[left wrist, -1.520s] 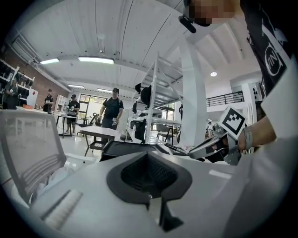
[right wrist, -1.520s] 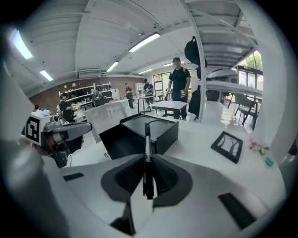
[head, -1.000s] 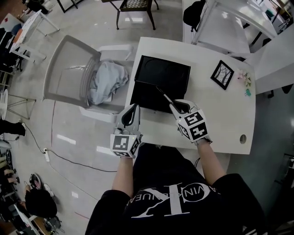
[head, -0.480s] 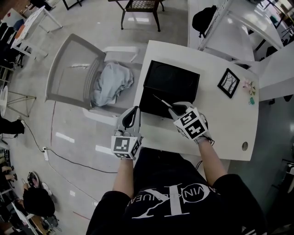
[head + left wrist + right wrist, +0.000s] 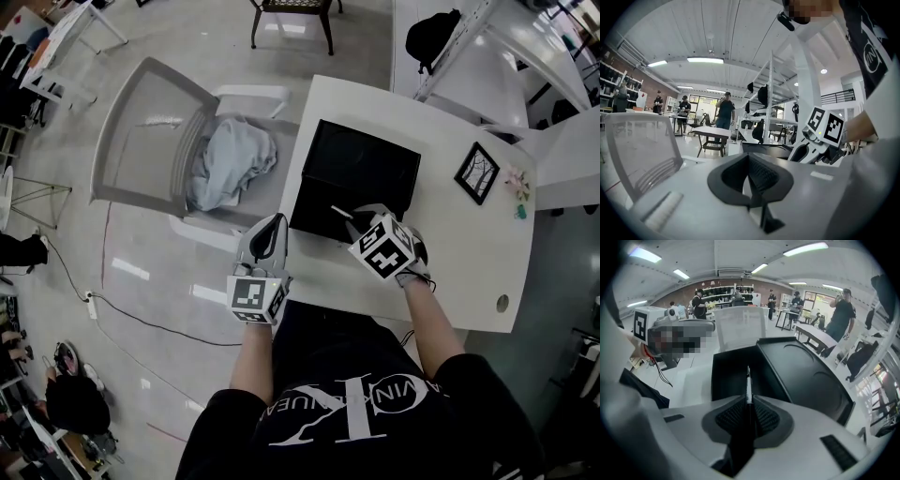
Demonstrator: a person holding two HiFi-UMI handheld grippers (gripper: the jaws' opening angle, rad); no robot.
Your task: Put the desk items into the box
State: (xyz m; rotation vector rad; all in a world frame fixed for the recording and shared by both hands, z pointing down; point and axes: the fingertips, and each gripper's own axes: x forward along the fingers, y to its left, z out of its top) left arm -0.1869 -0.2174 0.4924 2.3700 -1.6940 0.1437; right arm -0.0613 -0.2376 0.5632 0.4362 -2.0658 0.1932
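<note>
Near left, off the desk corner – left gripper [image 5: 273, 225] [image 5: 750, 172]: fingers clenched together with nothing between them, held beside the desk's near-left edge.
Near middle, over the desk – right gripper [image 5: 357, 218] [image 5: 749, 401]: fingers clamped on a pen, marker cube turned up toward the head camera; it also shows to the right in the left gripper view [image 5: 812, 146].
Pen [image 5: 341, 212] [image 5: 748, 378]: thin and dark, pinched at its near end, sticking out far-left from the jaws over the near part of the box; whether its tip touches the box cannot be told.
Box [image 5: 370, 169] [image 5: 725, 373]: black and open on the desk's left half, a shallow tray nearest the right gripper, with a lid bearing a round pressed shape rising on its far side.
Desk [image 5: 450, 248]: white, with a small round hole near its near-right corner.
Right, farther on the desk – picture frame [image 5: 478, 173]: black-edged, lying flat, well apart from the box.
Far right edge – small items [image 5: 515, 184]: pinkish and teal, too small to tell what they are.
Left of the desk – chair [image 5: 141, 136]: grey, with a grey cloth [image 5: 230, 161] heaped on its seat.
Far background – people [image 5: 725, 108]: standing among tables.
</note>
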